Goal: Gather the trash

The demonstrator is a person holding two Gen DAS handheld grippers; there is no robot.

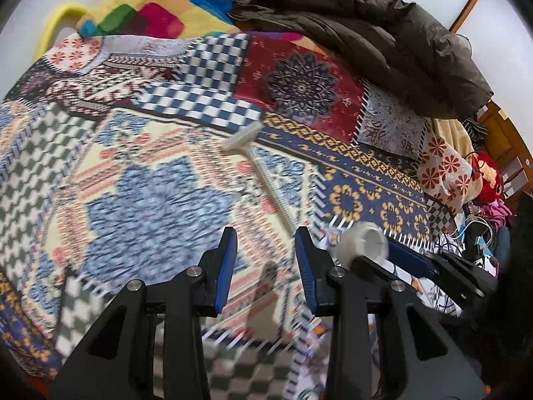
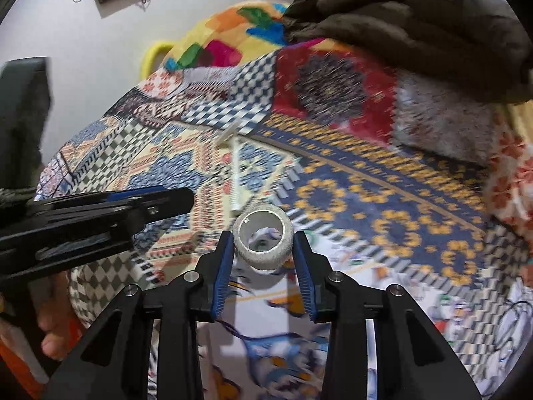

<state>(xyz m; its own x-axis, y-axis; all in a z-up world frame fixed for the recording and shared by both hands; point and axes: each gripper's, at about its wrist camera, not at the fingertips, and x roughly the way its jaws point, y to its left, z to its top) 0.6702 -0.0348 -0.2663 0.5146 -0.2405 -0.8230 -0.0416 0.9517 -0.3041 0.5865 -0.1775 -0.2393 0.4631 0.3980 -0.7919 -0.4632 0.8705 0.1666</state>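
A whitish tape roll (image 2: 263, 241) with a hollow core is held between the blue pads of my right gripper (image 2: 263, 243), above the patterned bedspread (image 2: 366, 200). It also shows in the left wrist view (image 1: 361, 245), at the tip of the right gripper (image 1: 383, 260). A white T-shaped plastic stick (image 1: 266, 176) lies flat on the bedspread (image 1: 150, 183), just ahead of my left gripper (image 1: 265, 236), which is open and empty above the bed. The stick also shows in the right wrist view (image 2: 235, 173), beyond the roll. The left gripper (image 2: 150, 200) reaches in from the left there.
A dark brown jacket (image 1: 366, 33) lies across the far side of the bed, by a bright multicoloured blanket (image 1: 160, 6). Cables and a red plush toy (image 1: 486, 176) crowd the right edge. A white wall (image 2: 83, 50) with a dark device is behind the bed.
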